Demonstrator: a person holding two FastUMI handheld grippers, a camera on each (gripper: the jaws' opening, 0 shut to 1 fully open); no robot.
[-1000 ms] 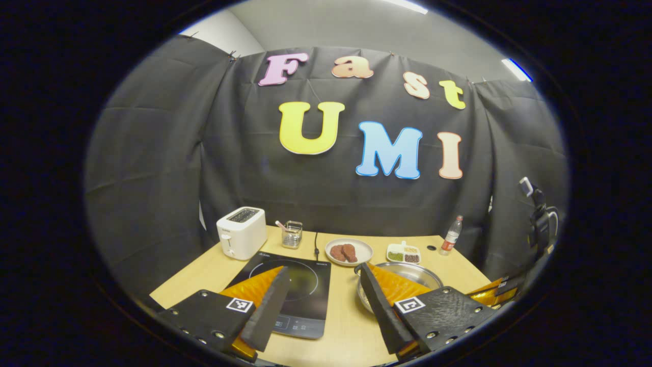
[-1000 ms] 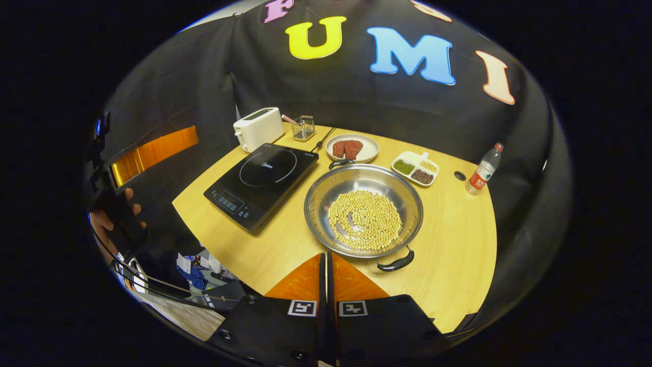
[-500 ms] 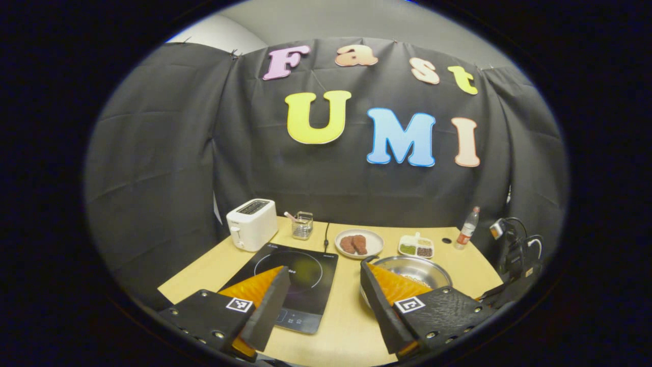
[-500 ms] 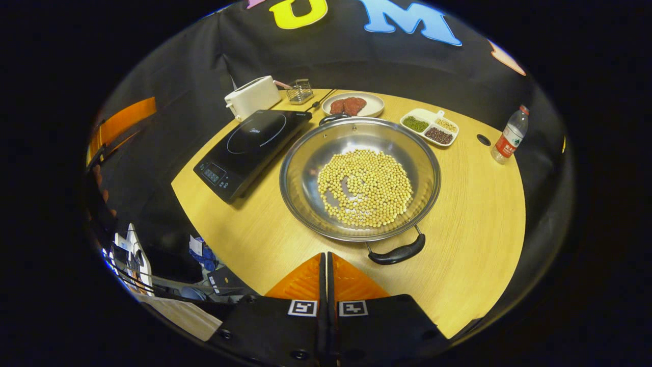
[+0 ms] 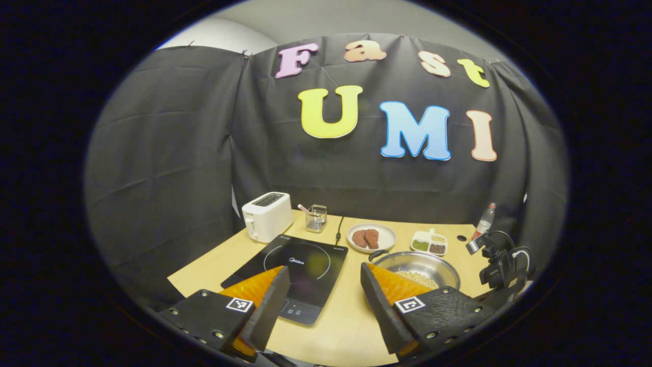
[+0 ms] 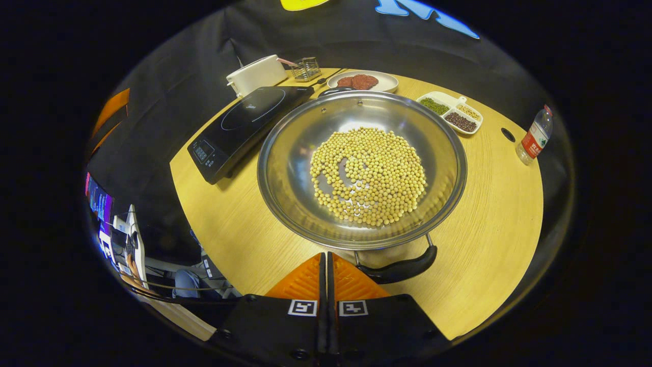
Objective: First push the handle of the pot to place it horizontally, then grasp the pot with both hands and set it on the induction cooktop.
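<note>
The right claw [image 6: 326,265] is at the bottom middle of the right gripper view, its two fingers pressed flat together with nothing between them. Just past its tips is the pot's black handle [image 6: 402,269]. The pot [image 6: 285,168] fills the middle of the frame, full of yellow beans [image 6: 369,176], on the worktop [image 6: 489,214]. The induction cooktop [image 6: 239,122] sits at the upper left, beside the pot.

The left claw [image 5: 321,300] is wide open and holds nothing, at the bottom of the left gripper view.

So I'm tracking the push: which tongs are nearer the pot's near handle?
Right. The right tongs sit shut just beside the near handle; the left tongs hover open, farther back.
</note>
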